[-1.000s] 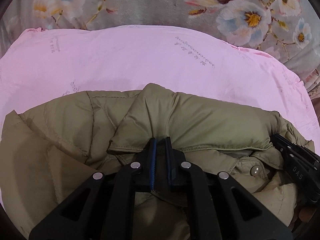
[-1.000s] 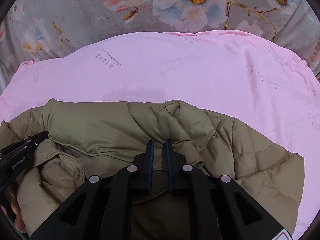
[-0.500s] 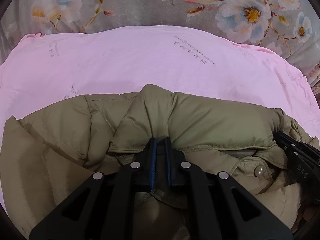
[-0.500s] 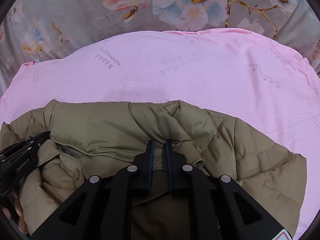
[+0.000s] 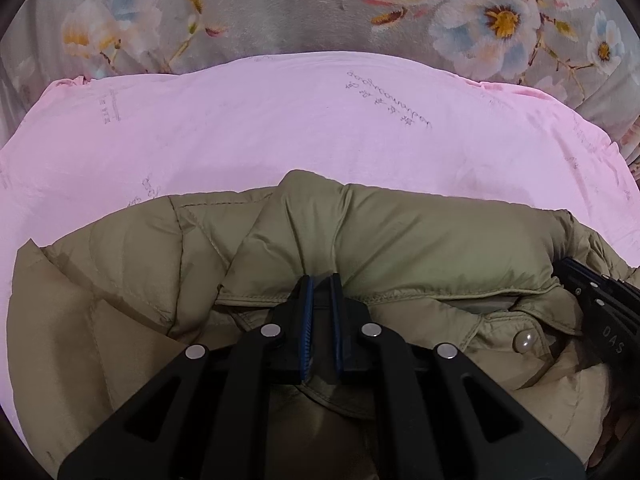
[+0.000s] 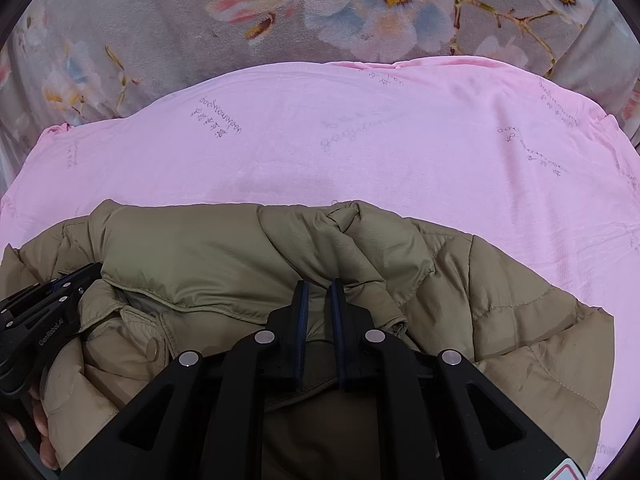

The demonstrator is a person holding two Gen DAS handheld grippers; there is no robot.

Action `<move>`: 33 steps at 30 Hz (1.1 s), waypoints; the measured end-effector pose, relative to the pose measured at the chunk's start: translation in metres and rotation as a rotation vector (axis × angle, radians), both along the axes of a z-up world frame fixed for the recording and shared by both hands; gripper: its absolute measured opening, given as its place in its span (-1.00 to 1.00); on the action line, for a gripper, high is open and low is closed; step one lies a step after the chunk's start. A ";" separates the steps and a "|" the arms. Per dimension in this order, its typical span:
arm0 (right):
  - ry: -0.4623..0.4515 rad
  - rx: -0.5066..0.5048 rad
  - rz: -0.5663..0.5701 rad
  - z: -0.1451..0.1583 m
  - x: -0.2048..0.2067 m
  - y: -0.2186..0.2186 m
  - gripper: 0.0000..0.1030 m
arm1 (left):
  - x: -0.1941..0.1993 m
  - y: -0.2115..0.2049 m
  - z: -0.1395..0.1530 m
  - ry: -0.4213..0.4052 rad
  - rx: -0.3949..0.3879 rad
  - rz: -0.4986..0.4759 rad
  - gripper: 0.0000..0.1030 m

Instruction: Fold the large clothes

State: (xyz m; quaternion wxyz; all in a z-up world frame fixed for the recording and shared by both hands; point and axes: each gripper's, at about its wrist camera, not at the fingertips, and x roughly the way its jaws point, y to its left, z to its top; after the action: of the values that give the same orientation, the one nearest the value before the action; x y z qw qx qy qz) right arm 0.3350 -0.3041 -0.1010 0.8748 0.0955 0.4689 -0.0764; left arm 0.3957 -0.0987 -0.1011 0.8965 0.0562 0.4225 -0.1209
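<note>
Two black grippers, the left gripper (image 5: 321,280) and the right gripper (image 6: 319,286), are each pinching folds of an olive-green quilted puffer jacket (image 5: 420,236) lying on the near part of a pink printed sheet (image 6: 360,152).

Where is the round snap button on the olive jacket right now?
In the left wrist view the snap button sits low on the right, on the olive jacket, between the left gripper and the right gripper entering from that edge.
</note>
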 end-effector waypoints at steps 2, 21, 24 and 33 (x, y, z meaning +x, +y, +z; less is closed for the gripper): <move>-0.052 0.015 -0.025 0.008 -0.008 -0.005 -0.84 | 0.000 0.000 0.000 -0.002 0.003 0.001 -0.84; -0.034 0.001 -0.034 0.049 -0.069 -0.004 -0.55 | -0.033 0.021 0.019 -0.011 0.001 0.003 -0.64; -0.072 -0.009 0.015 0.080 -0.155 -0.009 -0.11 | -0.080 0.059 0.038 -0.012 -0.042 0.011 0.24; 0.007 0.228 -0.096 0.094 -0.390 -0.045 0.20 | -0.234 0.201 0.042 0.127 -0.195 0.043 0.28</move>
State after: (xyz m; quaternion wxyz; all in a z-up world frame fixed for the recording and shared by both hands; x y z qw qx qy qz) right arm -0.0553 -0.3487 -0.0074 0.8519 0.2162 0.4727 -0.0648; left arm 0.1613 0.1022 -0.0589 0.8716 -0.0482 0.4656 -0.1457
